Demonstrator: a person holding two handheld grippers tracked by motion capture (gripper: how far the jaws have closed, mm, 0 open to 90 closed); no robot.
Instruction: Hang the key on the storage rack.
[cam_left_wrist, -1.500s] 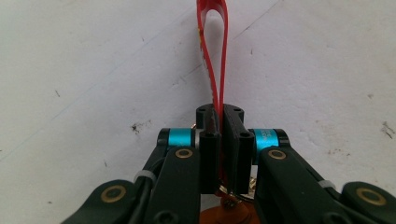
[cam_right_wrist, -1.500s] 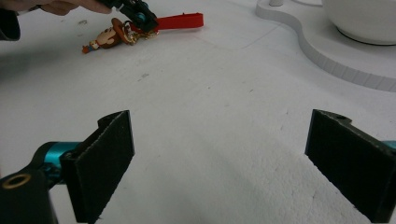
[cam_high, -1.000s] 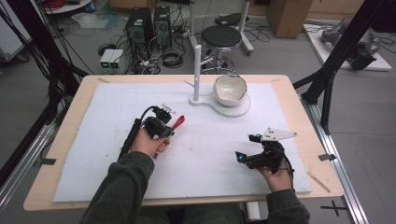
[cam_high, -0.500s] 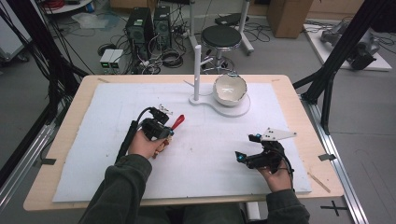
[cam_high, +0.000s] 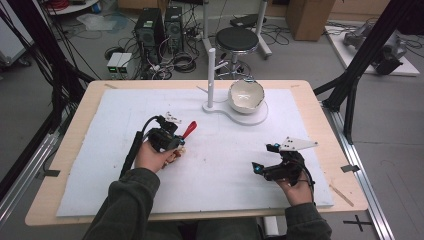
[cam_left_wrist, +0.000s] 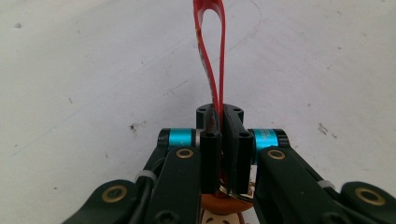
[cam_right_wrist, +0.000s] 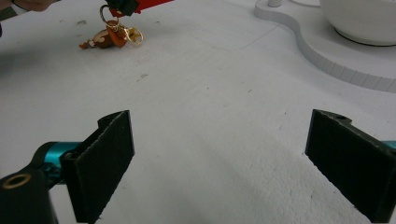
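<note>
High view takes in the wooden tabletop under its white foam mat, with the white stand holding a cream bowl well beyond both hands. Left gripper has its fingers clamped on a red ribbon loop. Right gripper view adds the loop's small brown keychain charm lying on the mat, and the right gripper gaping wide, empty, open mat ahead.
</note>
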